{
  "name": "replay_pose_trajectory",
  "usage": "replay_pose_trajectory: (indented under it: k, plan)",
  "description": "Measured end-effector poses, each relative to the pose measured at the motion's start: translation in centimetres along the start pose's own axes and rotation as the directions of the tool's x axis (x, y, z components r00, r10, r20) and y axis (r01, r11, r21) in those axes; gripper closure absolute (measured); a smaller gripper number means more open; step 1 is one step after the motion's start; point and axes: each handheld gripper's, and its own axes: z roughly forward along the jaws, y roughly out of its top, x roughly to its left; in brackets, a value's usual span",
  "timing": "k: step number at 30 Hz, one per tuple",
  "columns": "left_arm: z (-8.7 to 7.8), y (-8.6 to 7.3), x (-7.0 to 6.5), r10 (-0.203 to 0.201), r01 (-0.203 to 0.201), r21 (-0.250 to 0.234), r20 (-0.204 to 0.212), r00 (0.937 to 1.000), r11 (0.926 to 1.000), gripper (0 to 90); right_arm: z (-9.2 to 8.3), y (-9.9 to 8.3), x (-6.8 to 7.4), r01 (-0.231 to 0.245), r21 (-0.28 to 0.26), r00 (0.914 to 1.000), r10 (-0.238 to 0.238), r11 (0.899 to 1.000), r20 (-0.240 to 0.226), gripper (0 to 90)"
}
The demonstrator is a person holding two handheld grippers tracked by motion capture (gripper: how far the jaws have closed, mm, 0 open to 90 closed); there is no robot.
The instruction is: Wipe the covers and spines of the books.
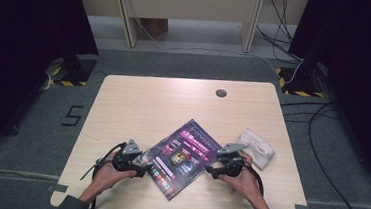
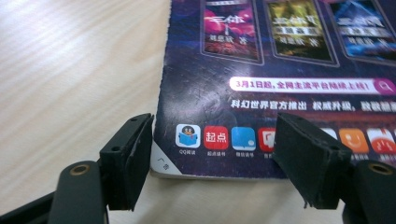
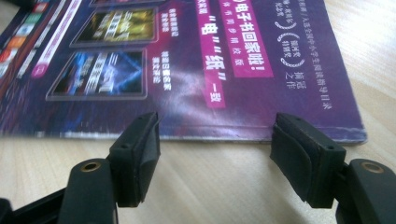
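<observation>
A purple magazine lies flat and askew on the wooden table, near the front. My left gripper sits at its lower left corner, held in a hand. In the left gripper view the left gripper is open, its jaws set either side of the magazine's corner edge without pressing on it. My right gripper is at the magazine's right edge. In the right gripper view the right gripper stands open just short of the magazine's edge, with bare table between its jaws.
A crumpled white cloth lies on the table just right of the right gripper. A round cable hole is near the far edge. Cables run over the floor at the right.
</observation>
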Motion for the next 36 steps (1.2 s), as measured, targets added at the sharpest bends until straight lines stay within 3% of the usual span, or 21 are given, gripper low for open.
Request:
replay_pose_trajectory:
  k: [13,16,18,21,23,27,31,34,36]
  plan:
    - [-0.2,0.1,-4.6,0.094,-0.095,0.013,0.047,0.9945,0.9954,33.4,1.2,1.8,-3.2,0.02,0.021,0.9993,-0.02,1.0,0.033,31.7]
    - [0.0,0.2,-5.9,0.121,-0.122,0.001,0.094,0.9881,0.9925,39.2,1.7,2.5,-3.9,0.025,0.025,0.9993,-0.025,0.999,0.026,31.2]
    - [0.2,0.4,-7.1,0.159,-0.161,0.009,0.094,0.9828,0.987,38.5,2.1,2.9,-4.3,0.015,0.029,0.9997,-0.015,0.999,0.017,30.9]
    - [0.5,0.6,-8.1,0.162,-0.163,0.01,0.087,0.9829,0.9865,37.4,2.6,3.4,-4.7,0.004,0.031,0.9999,-0.004,1.0,0.015,30.9]
    - [0.3,0.7,-8.0,0.143,-0.144,-0.004,0.083,0.9862,0.9896,36.3,2.8,3.7,-4.9,0.003,0.03,0.9998,-0.003,1.0,0.019,31.0]
    - [0.0,0.6,-6.7,0.092,-0.091,-0.006,0.036,0.9951,0.9958,31.0,2.7,3.9,-4.4,0.027,0.036,0.9987,-0.029,0.999,0.043,33.3]
    - [-0.1,0.2,-5.6,0.044,-0.044,-0.003,-0.016,0.9989,0.999,26.0,2.4,3.7,-3.5,0.045,0.041,0.9983,-0.047,0.998,0.034,32.3]
    - [-0.1,-0.1,-5.0,0.009,-0.009,0.024,0.014,0.9999,0.9997,25.4,2.0,3.2,-2.6,0.038,0.047,0.9992,-0.038,0.998,0.015,31.5]
    - [-0.1,0.0,-5.0,0.006,-0.007,0.025,0.034,0.9994,0.9997,26.9,2.0,2.9,-2.3,0.035,0.051,0.9993,-0.036,0.998,0.008,31.5]
